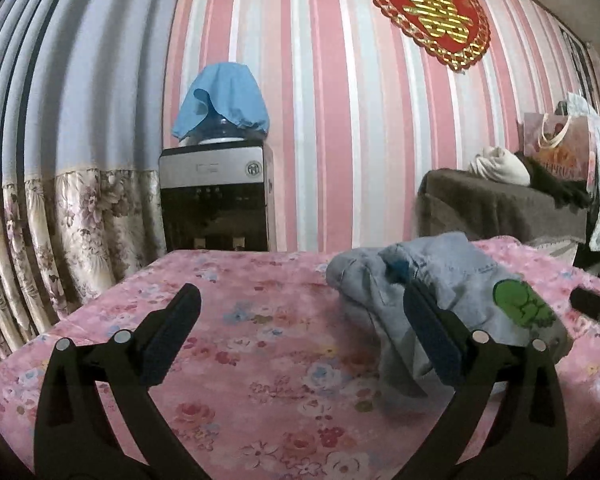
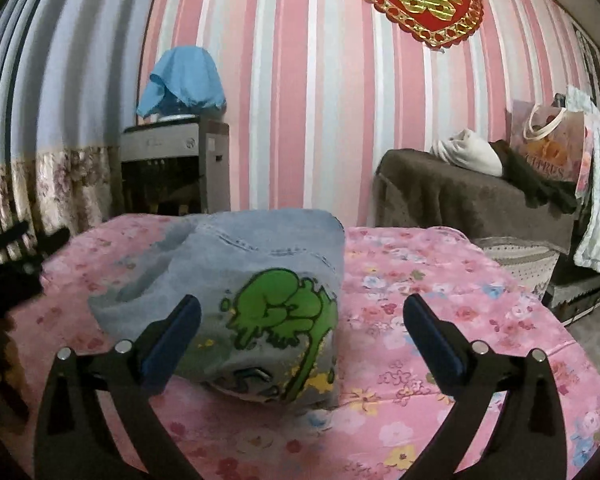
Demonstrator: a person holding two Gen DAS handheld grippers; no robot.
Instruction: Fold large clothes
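1. A folded pale grey garment (image 2: 236, 280) with a green cartoon print (image 2: 288, 312) lies bunched on the pink floral bed (image 2: 440, 320), toward its far edge.
2. The left gripper (image 1: 300, 320) has its fingers (image 1: 176, 332) spread wide over bare bedding, with the garment touching neither pad.
3. The right gripper (image 2: 302, 322) likewise has its fingers (image 2: 432, 336) spread, pinching nothing, the garment just beyond them.
4. A water dispenser (image 1: 216, 196) stands past the bed's far edge.

Light grey-blue fabric garment with a green cartoon print (image 2: 236, 300), folded into a compact, lumpy bundle, print facing up and toward the near side, lying on the pink floral bedsheet (image 2: 440, 320), nothing touching it.
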